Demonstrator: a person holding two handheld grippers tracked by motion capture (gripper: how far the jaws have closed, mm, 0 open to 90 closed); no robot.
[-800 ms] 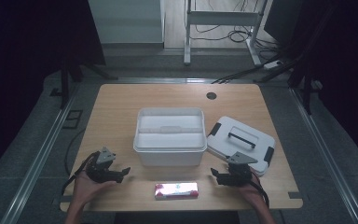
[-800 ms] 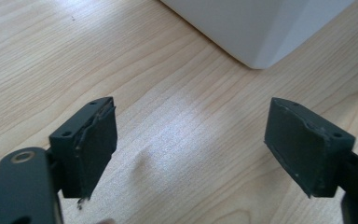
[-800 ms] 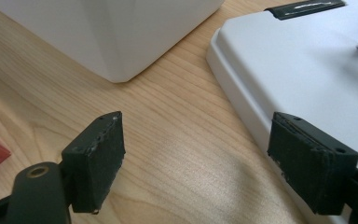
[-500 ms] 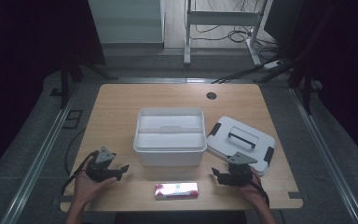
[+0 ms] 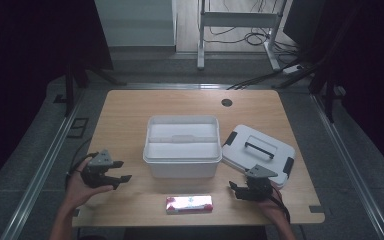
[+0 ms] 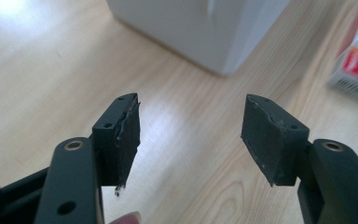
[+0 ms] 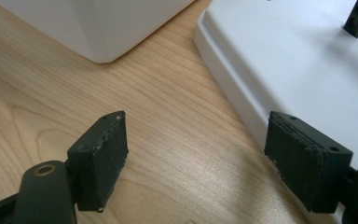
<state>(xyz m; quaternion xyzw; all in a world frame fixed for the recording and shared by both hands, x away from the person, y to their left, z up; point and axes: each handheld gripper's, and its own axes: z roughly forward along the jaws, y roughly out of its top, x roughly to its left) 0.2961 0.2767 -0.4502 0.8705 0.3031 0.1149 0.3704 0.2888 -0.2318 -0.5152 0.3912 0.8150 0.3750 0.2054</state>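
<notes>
Both grippers rest near the front edge of the wooden table [image 5: 130, 107]: left gripper [image 5: 121, 173] and right gripper [image 5: 236, 189] each have jaws spread wide, nothing between them. The small box [image 5: 189, 204], flat, red and white printed cardboard, lies between the two grippers, just in front of the open white plastic bin [image 5: 182, 146]; the bin's lid [image 5: 258, 150] lies beside it. Judged light, stiff, easily dented; best pinched across its narrow width, mid-length.
</notes>
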